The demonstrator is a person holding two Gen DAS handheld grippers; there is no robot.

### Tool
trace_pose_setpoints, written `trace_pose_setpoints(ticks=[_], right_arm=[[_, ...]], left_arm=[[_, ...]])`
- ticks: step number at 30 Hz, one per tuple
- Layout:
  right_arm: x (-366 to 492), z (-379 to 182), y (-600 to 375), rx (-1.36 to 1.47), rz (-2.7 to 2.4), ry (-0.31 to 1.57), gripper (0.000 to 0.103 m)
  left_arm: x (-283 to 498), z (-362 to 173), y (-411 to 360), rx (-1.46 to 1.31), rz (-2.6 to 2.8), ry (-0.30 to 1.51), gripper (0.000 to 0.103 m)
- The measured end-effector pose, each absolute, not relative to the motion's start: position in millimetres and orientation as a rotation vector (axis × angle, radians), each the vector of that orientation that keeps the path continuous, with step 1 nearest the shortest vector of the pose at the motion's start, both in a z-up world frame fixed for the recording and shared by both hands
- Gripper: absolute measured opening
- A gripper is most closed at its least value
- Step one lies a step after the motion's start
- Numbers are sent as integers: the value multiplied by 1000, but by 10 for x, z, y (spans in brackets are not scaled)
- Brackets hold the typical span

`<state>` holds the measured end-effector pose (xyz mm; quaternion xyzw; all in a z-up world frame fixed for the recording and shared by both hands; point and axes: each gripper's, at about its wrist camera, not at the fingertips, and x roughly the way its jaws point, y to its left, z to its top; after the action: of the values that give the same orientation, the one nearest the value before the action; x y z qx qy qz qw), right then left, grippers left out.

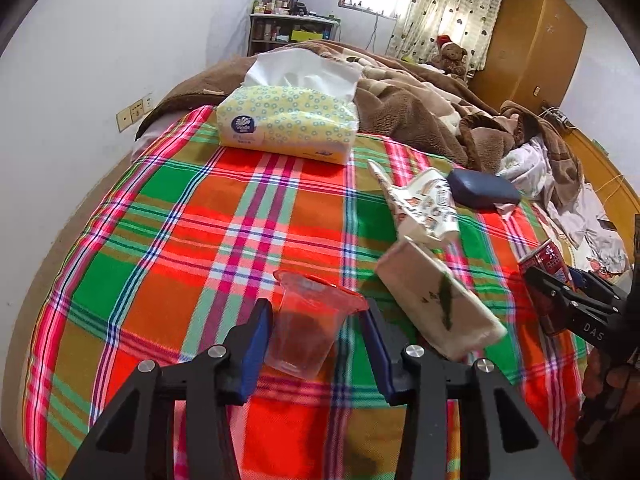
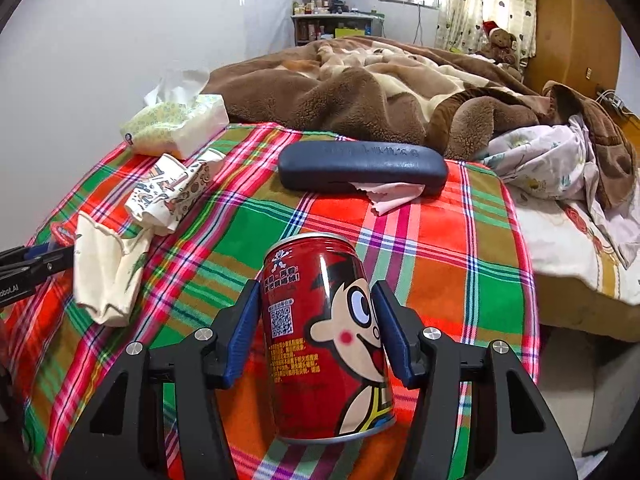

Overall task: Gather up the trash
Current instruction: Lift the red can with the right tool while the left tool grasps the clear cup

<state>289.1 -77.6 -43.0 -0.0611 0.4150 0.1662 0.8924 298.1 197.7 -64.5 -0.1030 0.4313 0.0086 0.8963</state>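
A clear plastic cup with a red rim (image 1: 306, 324) sits on the plaid cloth (image 1: 200, 240) between the fingers of my left gripper (image 1: 316, 344), which is open around it with gaps on both sides. My right gripper (image 2: 316, 328) is shut on a red drink can with a cartoon face (image 2: 324, 336), held upright; the can also shows at the right edge of the left wrist view (image 1: 544, 260). A crushed cream paper cup (image 1: 436, 300) and a crumpled printed paper cup (image 1: 424, 208) lie to the right of the plastic cup.
A yellow tissue pack (image 1: 288, 120) lies at the cloth's far edge. A dark blue glasses case (image 2: 360, 168) with a pink cloth lies mid-bed. A brown blanket (image 2: 360, 88) is heaped behind. The wall is on the left, and the bed edge drops off on the right.
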Motion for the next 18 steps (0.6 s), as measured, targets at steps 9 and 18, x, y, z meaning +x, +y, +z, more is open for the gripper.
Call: trace_pose_setpoints(ticks=[9, 18], right_arm=[[2649, -260, -878, -91, 346, 835, 56], [2333, -121, -1044, -65, 339, 808, 55]], left_arm=[[2657, -394, 1731, -187, -17, 850, 46], [2313, -218, 1406, -179, -82, 828, 46]])
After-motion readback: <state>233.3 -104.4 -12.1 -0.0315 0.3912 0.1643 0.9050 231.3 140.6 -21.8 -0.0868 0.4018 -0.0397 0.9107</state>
